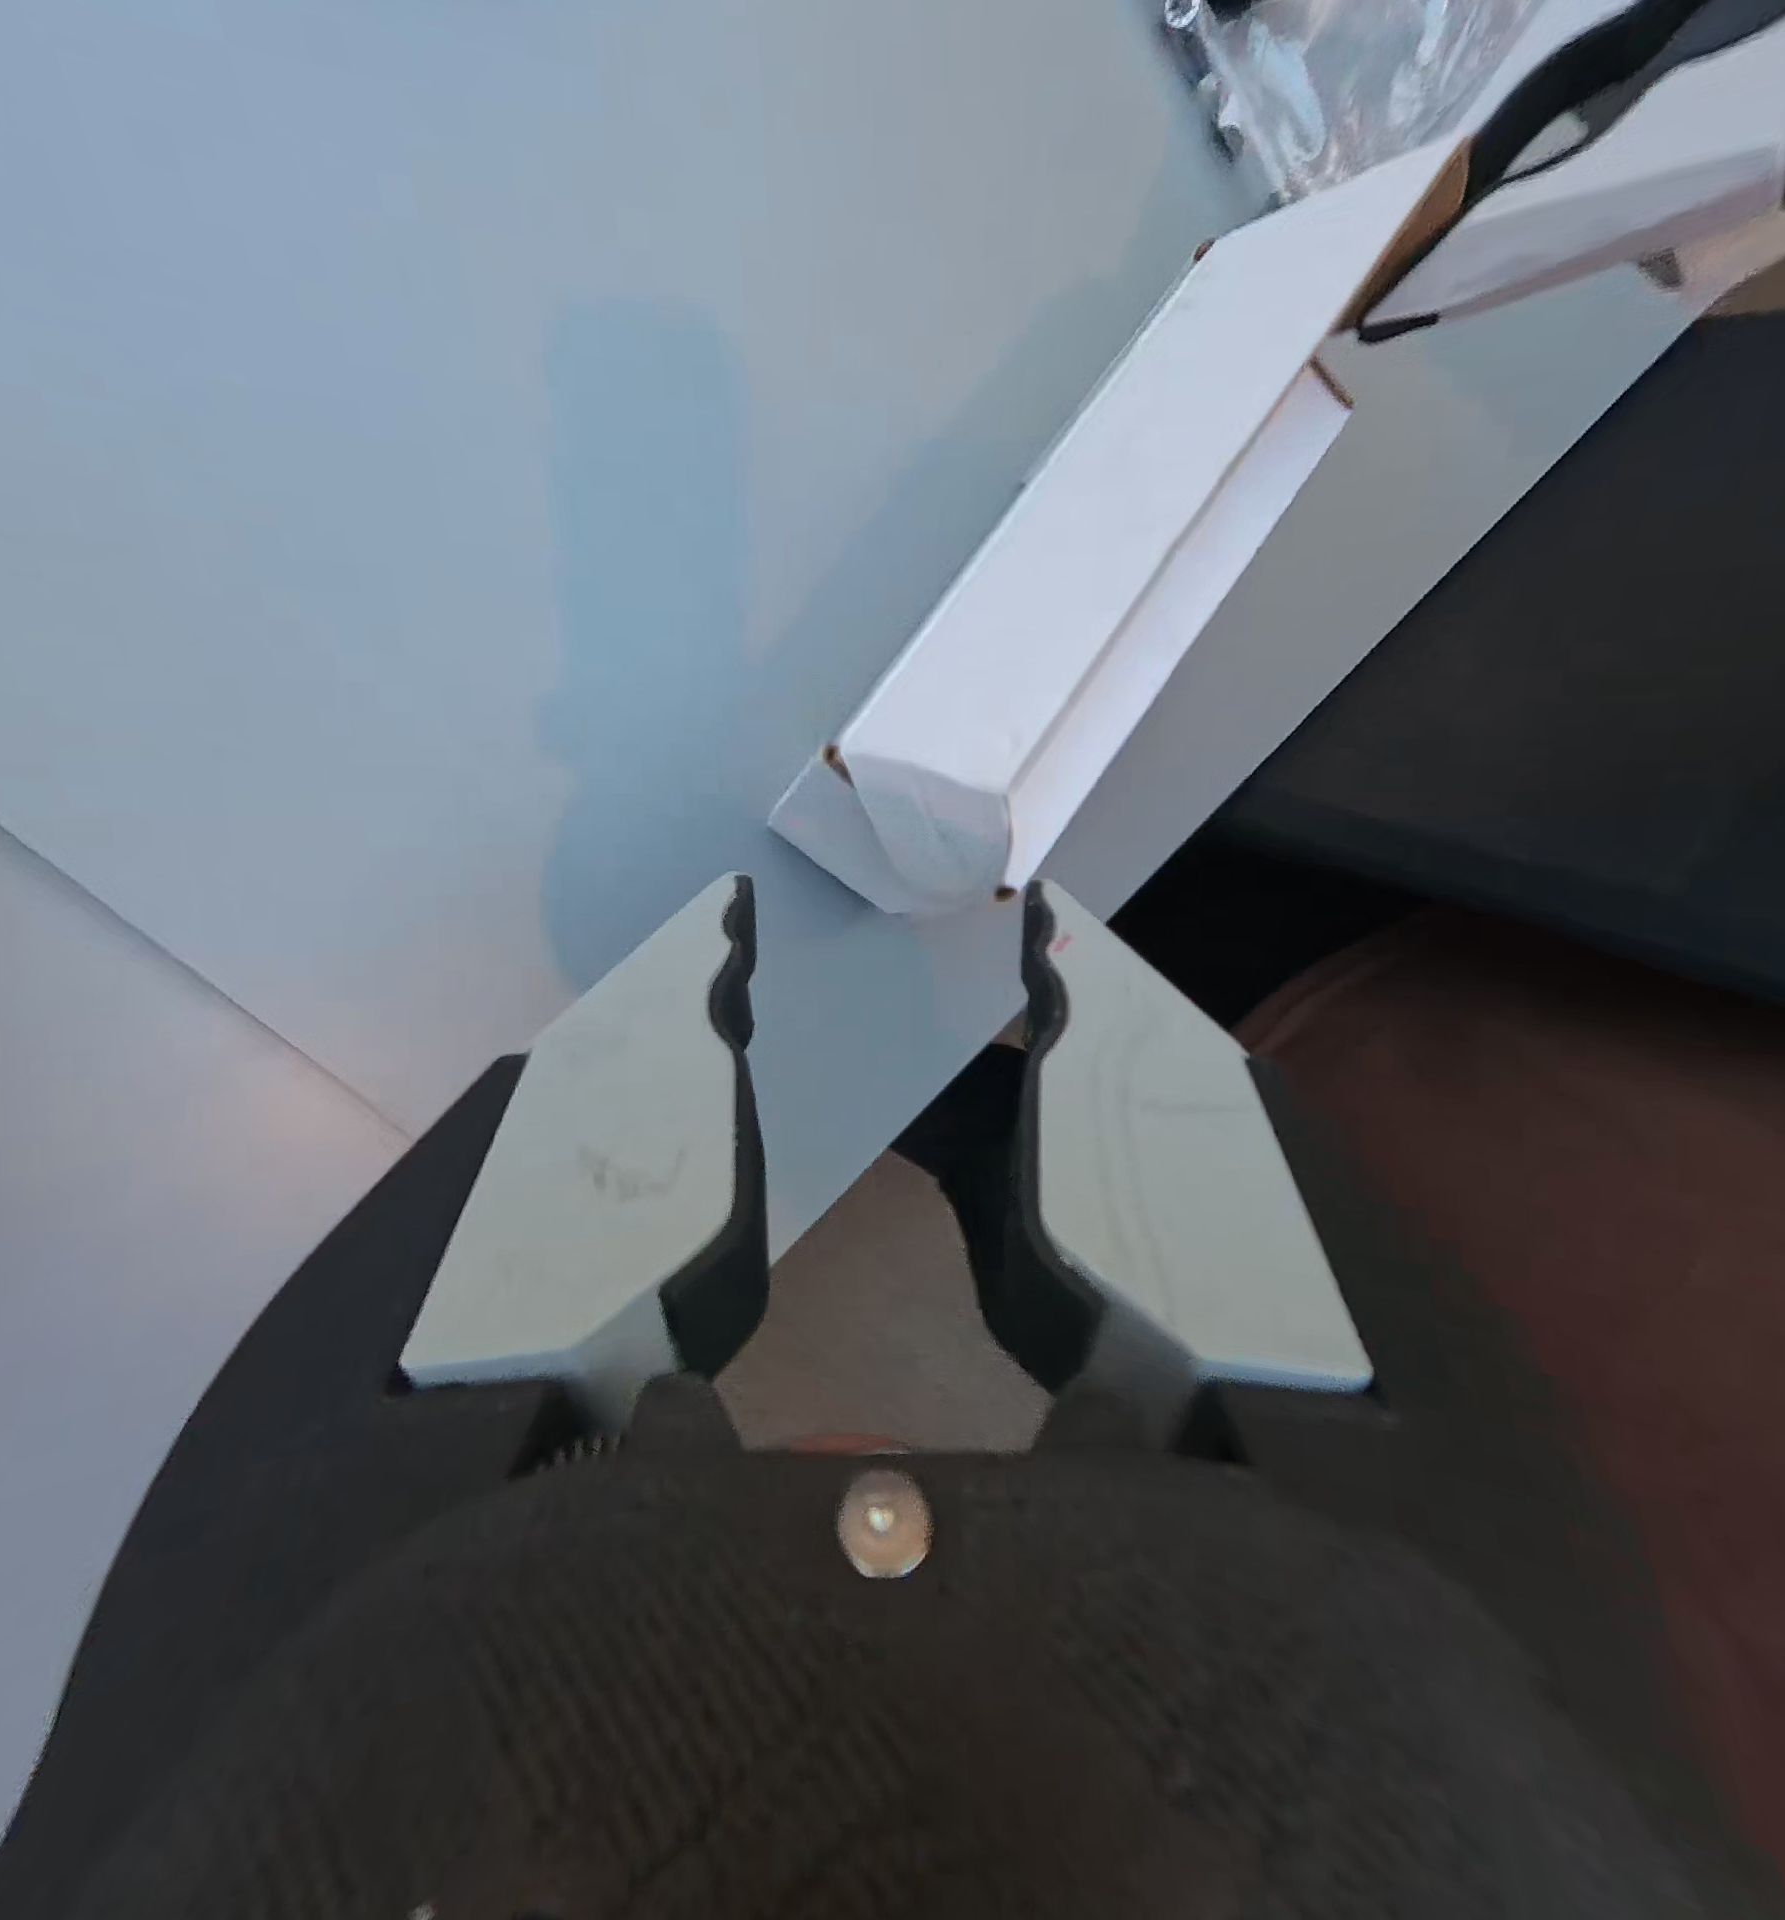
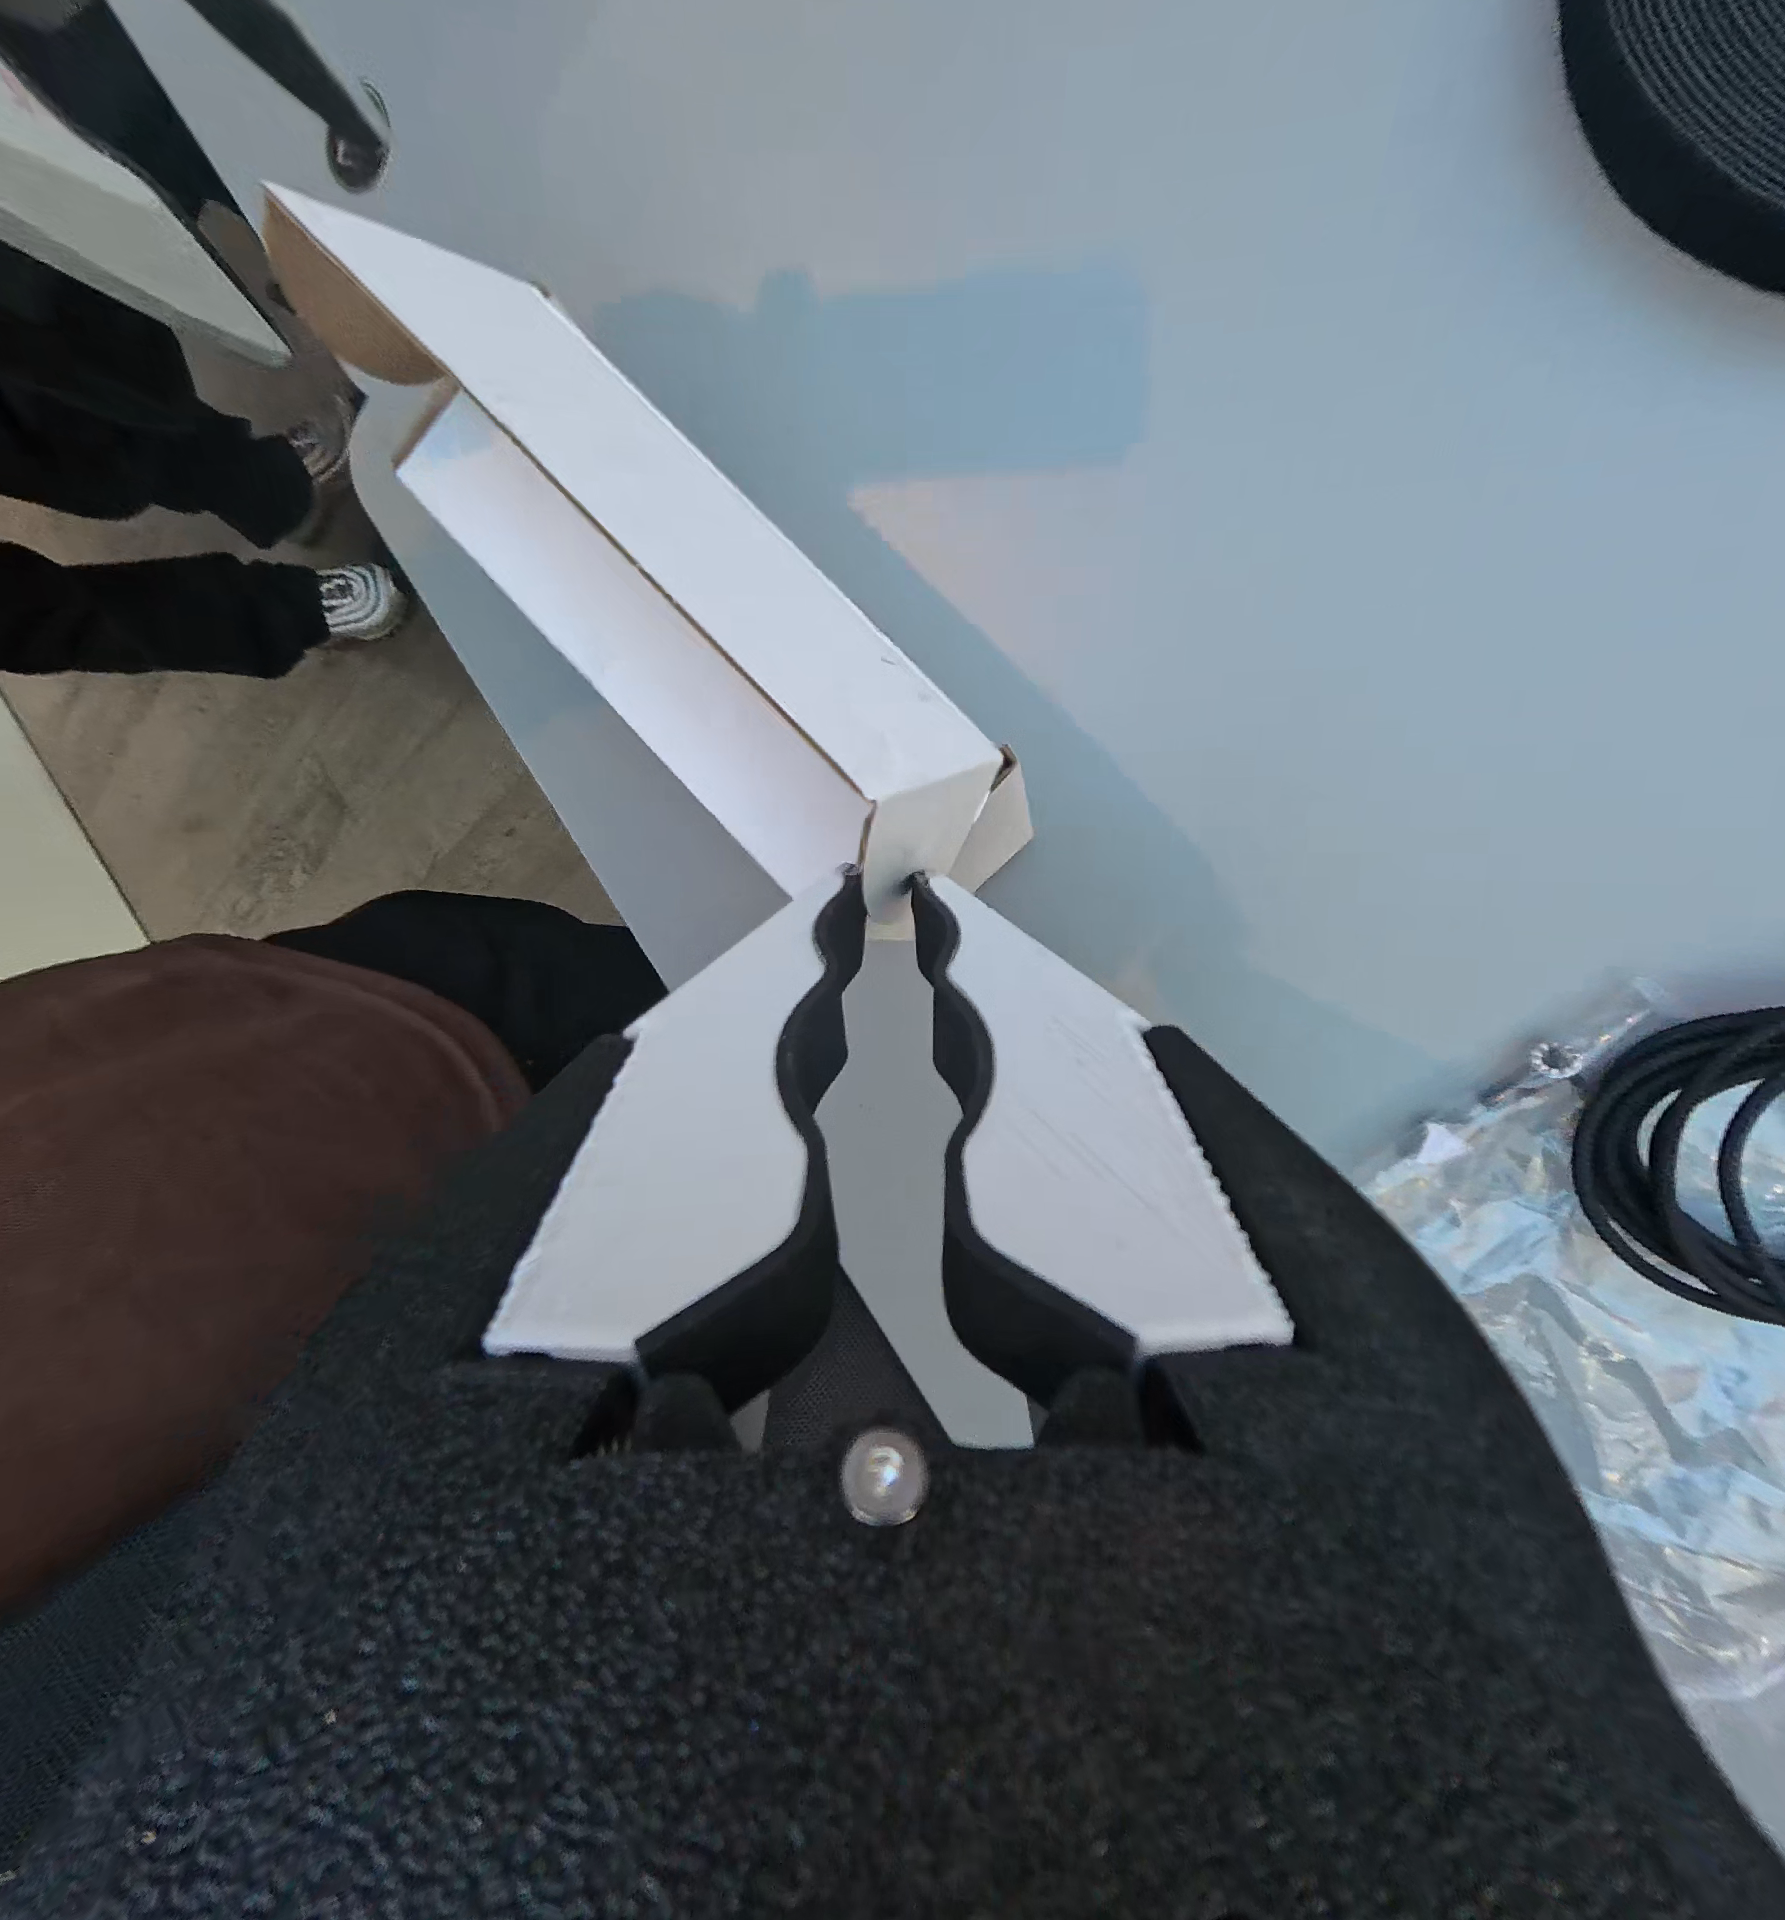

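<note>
Left gripper (image 1: 888, 904): I read the jaws as open with a clear gap between the tips, nothing held. The long narrow white cardboard box (image 1: 1096, 613) lies on the pale blue-grey table (image 1: 296, 364) just past the tips, its near end cap almost touching my right-hand fingertip (image 1: 1035, 904); can't tell if it actually makes contact. The box's long axis runs from that near end away to the far right, roughly along the table edge, so it sits ahead and slightly right of the jaw gap, not centred in it

At the far right of that view the right gripper (image 1: 1553, 197) meets the box's other end

Right gripper (image 2: 880, 891): jaws nearly closed, tips pinching a small white flap at the near end of the same box (image 2: 659, 540). From here the axis runs away to the far left, far end open with brown inside showing, close to the table's left edge. So the right gripper has the box, the left is only beside it

Further right on the table: roll of black hook-and-loop strap (image 2: 1719, 145) far right, coil of black cord (image 2: 1719, 1143) on crinkled clear plastic bags (image 2: 1553, 1382) near right, all well apart from the box
</note>
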A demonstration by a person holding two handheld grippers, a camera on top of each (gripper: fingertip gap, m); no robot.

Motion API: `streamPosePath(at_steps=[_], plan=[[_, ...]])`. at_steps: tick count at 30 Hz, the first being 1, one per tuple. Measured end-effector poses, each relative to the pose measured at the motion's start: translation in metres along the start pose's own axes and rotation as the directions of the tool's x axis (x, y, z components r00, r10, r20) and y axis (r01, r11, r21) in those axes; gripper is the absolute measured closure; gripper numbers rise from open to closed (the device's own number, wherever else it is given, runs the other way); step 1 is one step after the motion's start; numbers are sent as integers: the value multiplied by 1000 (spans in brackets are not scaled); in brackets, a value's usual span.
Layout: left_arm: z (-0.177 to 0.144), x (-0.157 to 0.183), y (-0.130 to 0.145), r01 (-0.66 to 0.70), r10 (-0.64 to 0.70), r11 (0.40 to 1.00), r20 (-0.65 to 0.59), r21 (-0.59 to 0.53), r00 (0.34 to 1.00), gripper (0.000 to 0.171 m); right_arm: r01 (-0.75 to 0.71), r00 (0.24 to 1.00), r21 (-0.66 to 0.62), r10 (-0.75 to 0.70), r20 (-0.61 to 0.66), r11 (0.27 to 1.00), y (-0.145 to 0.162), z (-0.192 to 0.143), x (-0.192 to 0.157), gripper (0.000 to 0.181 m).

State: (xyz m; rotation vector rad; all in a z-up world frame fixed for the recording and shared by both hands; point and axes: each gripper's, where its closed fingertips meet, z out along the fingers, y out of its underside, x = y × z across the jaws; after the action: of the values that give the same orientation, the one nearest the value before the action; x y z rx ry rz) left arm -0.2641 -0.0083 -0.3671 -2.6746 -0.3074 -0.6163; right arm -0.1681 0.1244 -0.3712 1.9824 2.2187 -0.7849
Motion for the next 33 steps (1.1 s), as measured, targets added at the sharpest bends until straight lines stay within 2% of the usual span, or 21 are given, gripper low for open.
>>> streamPosePath(at_steps=[3,6,9,12,14,15,17,21,23,25,30,33], plan=[[6,8,-6,23,-24,1000,-58,-12,998,130,25,999,23,-24,-33,999,-4,-2,-1,174],[9,22,4,80,-89,994,-111,-78,990,109,6,999,25,-5,-36,1000,-1,-2,-1,174],[8,15,12,62,-65,996,-40,-66,997,126,2,1000,23,-2,-28,1000,3,1,-3,174],[19,14,17,75,-78,994,-36,-84,996,163,-17,1000,28,17,-4,999,4,2,-4,174],[21,14,11,68,-69,996,-26,-50,997,171,0,1000,15,0,-14,1000,5,2,-3,174],[21,14,10,63,-64,997,-19,-48,998,170,18,1000,7,-18,-24,1000,5,1,-3,174],[18,16,11,84,-85,994,-23,-64,996,139,37,999,10,-37,-28,999,5,-2,-3,174],[10,14,8,84,-85,995,-16,-56,996,131,33,999,31,-32,-20,999,4,-4,-5,174],[11,10,4,79,-79,996,6,-50,997,136,26,1000,30,-25,-8,999,6,-2,-6,174],[16,11,4,59,-59,996,6,-63,998,157,14,1000,27,-14,9,1000,8,0,-8,174],[17,5,0,36,-33,998,65,-58,997,168,-51,997,24,49,60,998,6,-1,-13,173],[12,11,0,99,-99,994,-8,-38,995,168,-145,979,18,141,150,989,3,-8,-18,173]])
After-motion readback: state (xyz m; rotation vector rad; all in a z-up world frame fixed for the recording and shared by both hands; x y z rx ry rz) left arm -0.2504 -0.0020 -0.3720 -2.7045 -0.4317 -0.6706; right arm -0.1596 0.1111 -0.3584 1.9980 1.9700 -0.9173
